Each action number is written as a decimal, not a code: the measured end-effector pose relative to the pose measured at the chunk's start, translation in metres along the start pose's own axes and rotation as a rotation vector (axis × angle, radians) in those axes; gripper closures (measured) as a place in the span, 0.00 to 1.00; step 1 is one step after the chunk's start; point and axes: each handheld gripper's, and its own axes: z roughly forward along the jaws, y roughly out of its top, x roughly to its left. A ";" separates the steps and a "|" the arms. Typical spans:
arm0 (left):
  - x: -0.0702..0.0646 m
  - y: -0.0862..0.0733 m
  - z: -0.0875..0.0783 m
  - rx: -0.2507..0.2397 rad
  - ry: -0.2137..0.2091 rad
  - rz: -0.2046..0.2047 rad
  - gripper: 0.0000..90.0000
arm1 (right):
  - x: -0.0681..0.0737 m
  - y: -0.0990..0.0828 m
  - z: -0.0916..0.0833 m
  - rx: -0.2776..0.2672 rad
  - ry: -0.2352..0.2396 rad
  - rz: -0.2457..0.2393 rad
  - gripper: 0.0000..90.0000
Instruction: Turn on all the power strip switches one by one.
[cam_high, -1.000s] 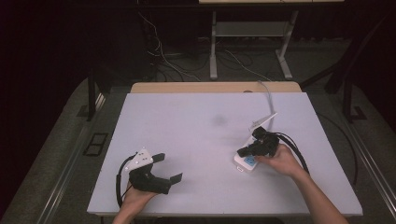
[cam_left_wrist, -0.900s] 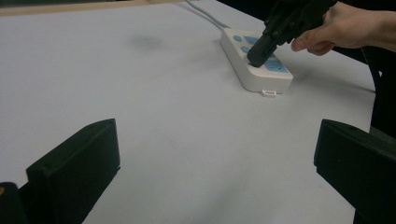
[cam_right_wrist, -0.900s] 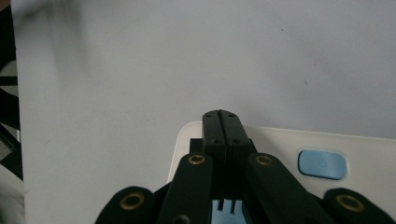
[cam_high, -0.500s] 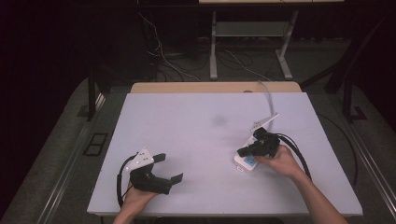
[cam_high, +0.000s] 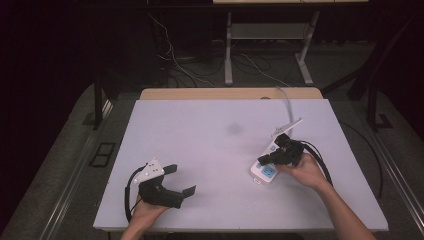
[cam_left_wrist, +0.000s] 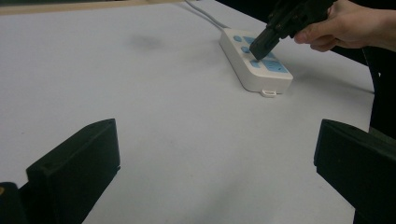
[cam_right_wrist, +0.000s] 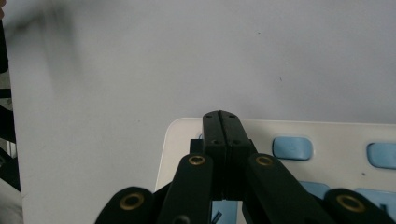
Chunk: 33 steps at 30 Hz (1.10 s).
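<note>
At the near left of the white table top (cam_high: 210, 135), the left gripper (cam_high: 181, 180) rests with its black jaws spread wide and empty, well apart from the work. To its right lies a white plastic power strip with pale blue buttons (cam_high: 264, 171). The right gripper (cam_left_wrist: 259, 48), jaws clenched together on nothing, has its joined tip down at the strip's near end (contact looks likely, not certain). To press a button well, aim squarely at one blue pad and push straight down.
</note>
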 end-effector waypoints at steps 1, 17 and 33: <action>0.000 0.000 0.000 0.000 -0.001 0.001 0.00 | 0.000 0.000 -0.002 -0.001 -0.003 0.001 1.00; 0.001 0.000 0.000 -0.001 0.002 0.001 0.00 | -0.003 0.007 -0.020 -0.016 -0.026 0.005 1.00; 0.002 -0.001 0.000 -0.001 0.005 -0.004 0.00 | -0.015 0.015 -0.020 -0.001 -0.041 0.006 1.00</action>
